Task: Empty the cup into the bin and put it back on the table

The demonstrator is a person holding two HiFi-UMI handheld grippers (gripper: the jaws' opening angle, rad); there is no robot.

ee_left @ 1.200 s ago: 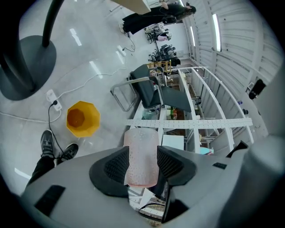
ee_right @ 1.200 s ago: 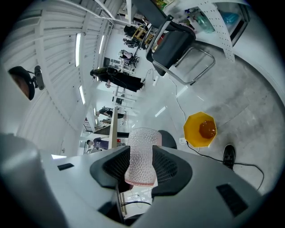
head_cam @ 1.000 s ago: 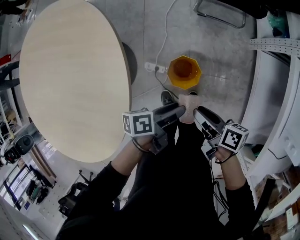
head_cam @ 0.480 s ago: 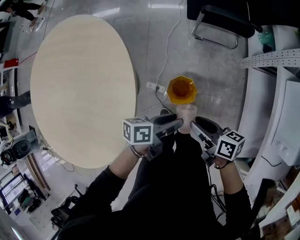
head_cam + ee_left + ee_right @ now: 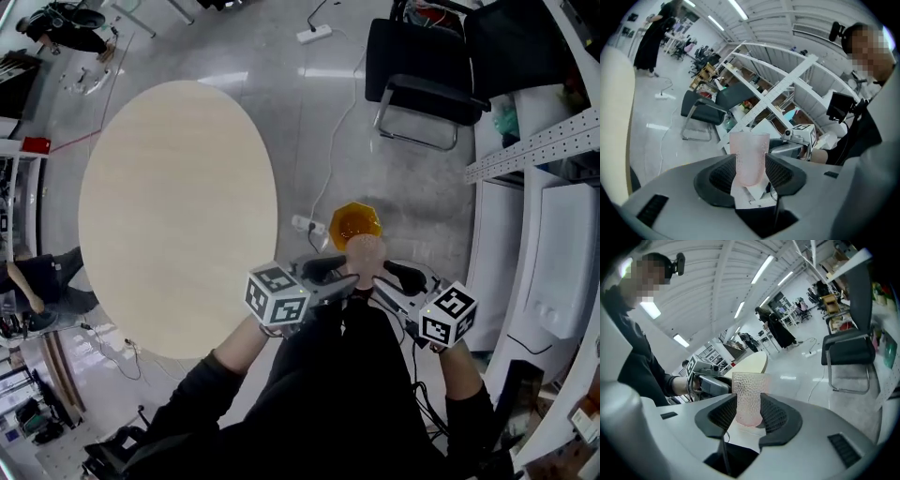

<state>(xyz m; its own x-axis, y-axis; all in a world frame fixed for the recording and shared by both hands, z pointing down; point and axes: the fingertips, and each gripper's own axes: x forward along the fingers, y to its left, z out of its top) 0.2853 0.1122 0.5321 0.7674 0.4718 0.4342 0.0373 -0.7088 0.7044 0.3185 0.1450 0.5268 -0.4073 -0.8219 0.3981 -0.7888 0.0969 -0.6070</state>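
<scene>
Holding the pink cup [image 5: 365, 255] up in the air, the left gripper [image 5: 343, 273] and the right gripper [image 5: 382, 275] each squeeze it from one side; the orange bin [image 5: 354, 223] sits on the floor just past it. Farther left is the round table [image 5: 178, 216].

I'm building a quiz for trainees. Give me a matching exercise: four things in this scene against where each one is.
1 pink dimpled translucent cup
2 orange plastic bin
3 round pale wooden table
4 black metal-framed chair

A on the floor beyond the cup
B head view's upper right
C gripped by left gripper and right gripper
D head view's left side

Pairs: 1-C, 2-A, 3-D, 4-B
</scene>
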